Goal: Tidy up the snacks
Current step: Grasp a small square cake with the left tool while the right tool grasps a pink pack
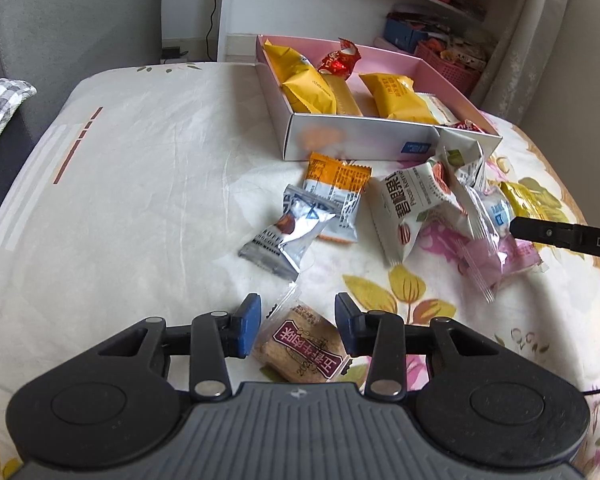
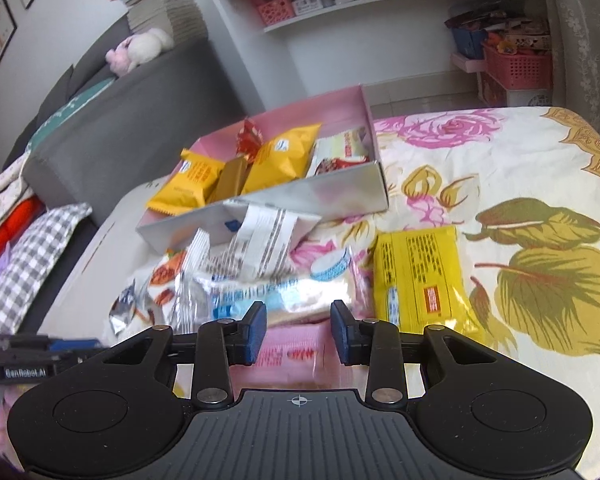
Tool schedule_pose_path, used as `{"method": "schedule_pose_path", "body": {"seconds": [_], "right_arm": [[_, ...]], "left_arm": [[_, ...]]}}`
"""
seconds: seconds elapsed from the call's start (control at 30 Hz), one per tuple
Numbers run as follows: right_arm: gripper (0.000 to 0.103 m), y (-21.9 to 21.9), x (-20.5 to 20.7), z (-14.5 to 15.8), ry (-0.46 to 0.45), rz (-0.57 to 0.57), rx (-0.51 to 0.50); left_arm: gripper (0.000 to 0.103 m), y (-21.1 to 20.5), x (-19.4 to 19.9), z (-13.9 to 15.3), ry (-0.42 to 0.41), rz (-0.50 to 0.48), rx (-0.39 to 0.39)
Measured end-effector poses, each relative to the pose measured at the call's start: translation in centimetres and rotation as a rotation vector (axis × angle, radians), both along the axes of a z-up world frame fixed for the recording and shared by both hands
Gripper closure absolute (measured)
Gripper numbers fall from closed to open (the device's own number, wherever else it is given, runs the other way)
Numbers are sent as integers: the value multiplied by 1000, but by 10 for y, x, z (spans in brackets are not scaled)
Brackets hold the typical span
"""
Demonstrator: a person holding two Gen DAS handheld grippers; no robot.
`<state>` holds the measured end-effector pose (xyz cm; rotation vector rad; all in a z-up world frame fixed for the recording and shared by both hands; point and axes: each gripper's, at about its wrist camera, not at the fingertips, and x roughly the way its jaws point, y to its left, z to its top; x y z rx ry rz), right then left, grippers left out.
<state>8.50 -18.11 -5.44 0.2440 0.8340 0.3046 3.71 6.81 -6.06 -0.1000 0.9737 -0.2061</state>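
A pink-lined box [image 1: 352, 142] [image 2: 340, 196] on the table holds yellow snack packs, a gold bar and red candies. Loose snacks lie in front of it: an orange-white pack [image 1: 336, 196], a silver chocolate pack [image 1: 287, 232], a white nut pack [image 1: 416, 208], a pink pack [image 1: 500, 256] [image 2: 291, 352] and a yellow pack [image 2: 416, 280]. My left gripper [image 1: 297, 320] is open, its pads on either side of a brown biscuit pack [image 1: 304, 348] on the cloth. My right gripper [image 2: 298, 330] is open, over the pink pack and a white-blue pack [image 2: 283, 300].
The table has a floral cloth [image 2: 540, 264]. A grey sofa [image 2: 99, 140] with a checked cushion [image 2: 23, 272] stands to the left. White shelves with pink baskets [image 2: 516, 64] stand behind. The right gripper's finger shows at the right in the left wrist view [image 1: 556, 236].
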Motion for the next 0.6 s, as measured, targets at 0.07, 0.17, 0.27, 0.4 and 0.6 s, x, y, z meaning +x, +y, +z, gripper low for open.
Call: {"method": "schedule_pose_path", "body": {"seconds": [0.07,0.17,0.27,0.4,0.6], "right_arm": [[70,1,-4,-1,7,8,-2],[69,4,-11,0,21,5,6],[69,14,-19,2,35,33,-3],[67,30,-34,8,22,99,-54],[43,45,-47,15,-66,222,-178]], "left_arm": [[65,2,-1,1,1,-12,-1],[57,4,-4,1,-2,1,2],[41,8,-7,3,4,36,-9],[31,11,-12,6,21,74,-17],[32,7,-15,1,61,146,-75]]}}
